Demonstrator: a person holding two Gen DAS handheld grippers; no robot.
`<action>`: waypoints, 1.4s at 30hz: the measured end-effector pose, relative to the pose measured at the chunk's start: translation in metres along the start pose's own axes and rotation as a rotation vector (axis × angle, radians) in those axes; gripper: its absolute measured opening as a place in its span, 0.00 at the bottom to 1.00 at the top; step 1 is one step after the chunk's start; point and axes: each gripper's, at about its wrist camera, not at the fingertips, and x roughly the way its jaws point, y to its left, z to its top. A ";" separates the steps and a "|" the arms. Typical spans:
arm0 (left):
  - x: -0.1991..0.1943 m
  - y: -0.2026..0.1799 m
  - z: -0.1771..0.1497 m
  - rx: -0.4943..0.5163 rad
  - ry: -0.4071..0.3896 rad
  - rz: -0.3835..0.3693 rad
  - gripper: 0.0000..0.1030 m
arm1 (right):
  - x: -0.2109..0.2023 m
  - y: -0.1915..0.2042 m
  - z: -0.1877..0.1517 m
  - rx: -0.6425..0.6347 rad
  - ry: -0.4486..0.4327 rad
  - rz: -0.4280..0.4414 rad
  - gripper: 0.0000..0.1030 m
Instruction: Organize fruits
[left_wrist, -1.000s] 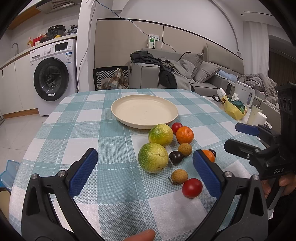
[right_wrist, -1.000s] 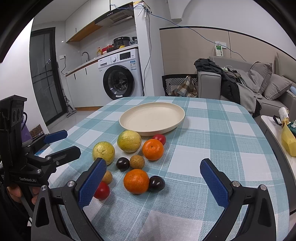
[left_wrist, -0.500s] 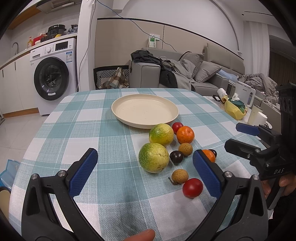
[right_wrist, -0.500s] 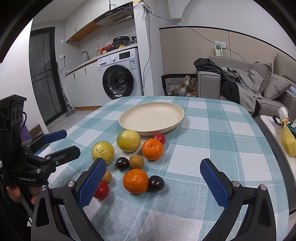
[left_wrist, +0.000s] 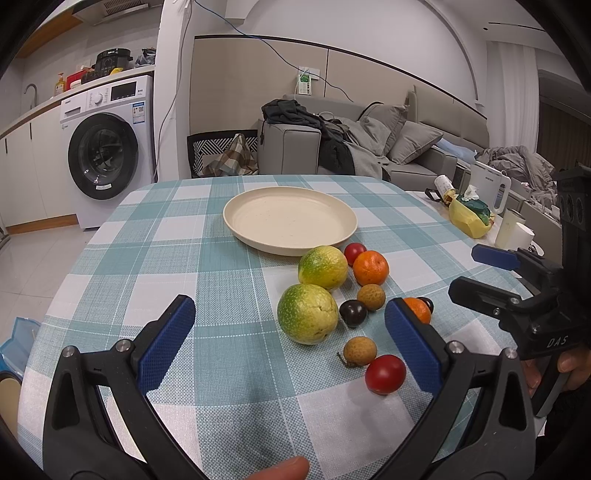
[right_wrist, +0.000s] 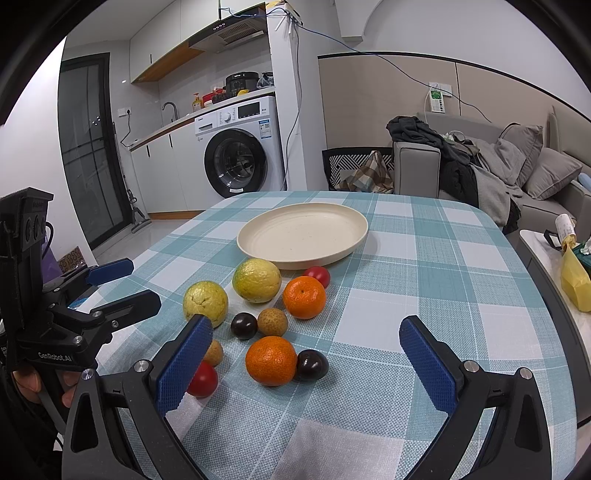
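Through the left wrist camera, the left gripper (left_wrist: 290, 332) hovers over the checked tablecloth (left_wrist: 155, 266) with its blue fingers (left_wrist: 166, 347) spread wide, holding nothing. Between the fingertips lies a big yellow-green citrus (left_wrist: 307, 314); a dark plum (left_wrist: 353, 313) and a brown longan (left_wrist: 360, 350) sit just inside the right-hand finger, with a red tomato (left_wrist: 385, 374) right against it. Beyond the fingertips stands the bare cream plate (left_wrist: 290, 219).

Through the right wrist camera, the right gripper (right_wrist: 306, 350) is likewise released, its fingers (right_wrist: 426, 363) far apart and empty. An orange mandarin (right_wrist: 271, 360) and a dark fruit (right_wrist: 312, 364) touching it lie between the fingers, nearer the left-hand one. Ahead of the fingertips sits another mandarin (right_wrist: 304, 297), then the plate (right_wrist: 303, 234) farther on. Off to the left-hand side, the other gripper (right_wrist: 122, 284) points in, also open.
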 end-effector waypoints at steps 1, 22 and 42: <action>-0.001 0.000 0.000 0.000 0.000 0.000 0.99 | 0.000 0.000 0.000 0.000 0.000 0.000 1.00; -0.006 -0.002 -0.002 0.001 0.008 -0.001 0.99 | 0.000 0.000 -0.001 0.001 0.002 0.001 1.00; 0.001 0.002 0.000 -0.010 0.014 0.002 0.99 | 0.004 -0.003 -0.002 0.011 0.023 -0.002 1.00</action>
